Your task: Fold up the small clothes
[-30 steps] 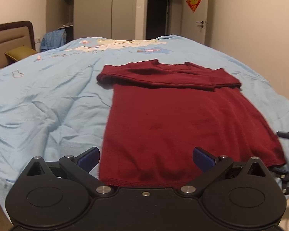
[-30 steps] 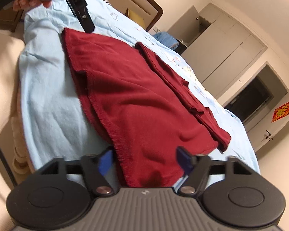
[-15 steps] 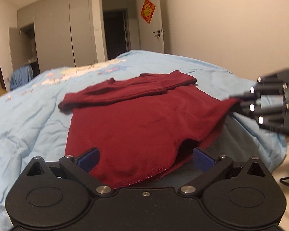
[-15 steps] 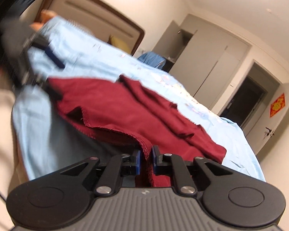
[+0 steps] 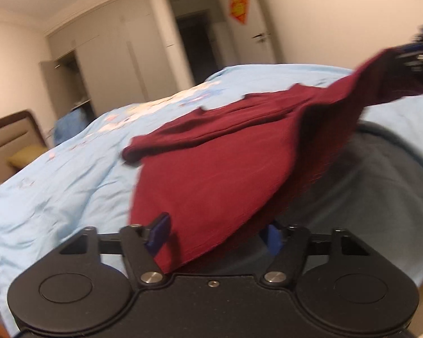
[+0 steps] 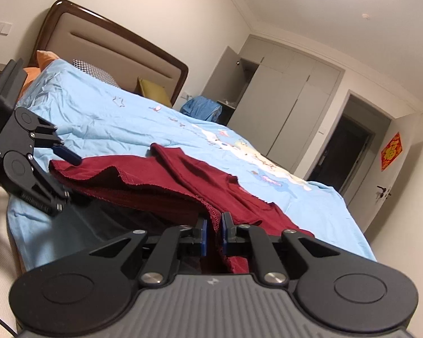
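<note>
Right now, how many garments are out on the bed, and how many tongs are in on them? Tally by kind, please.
Dark red garment: 1
Tongs: 2 (left tongs, right tongs)
Total: 3

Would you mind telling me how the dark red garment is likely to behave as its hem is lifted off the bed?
The dark red garment looks floppy: its lifted hem sags between the right gripper and left gripper. It seems light, since one pinched corner holds it up. Its folded sleeves may slide, being merely laid on top.
</note>
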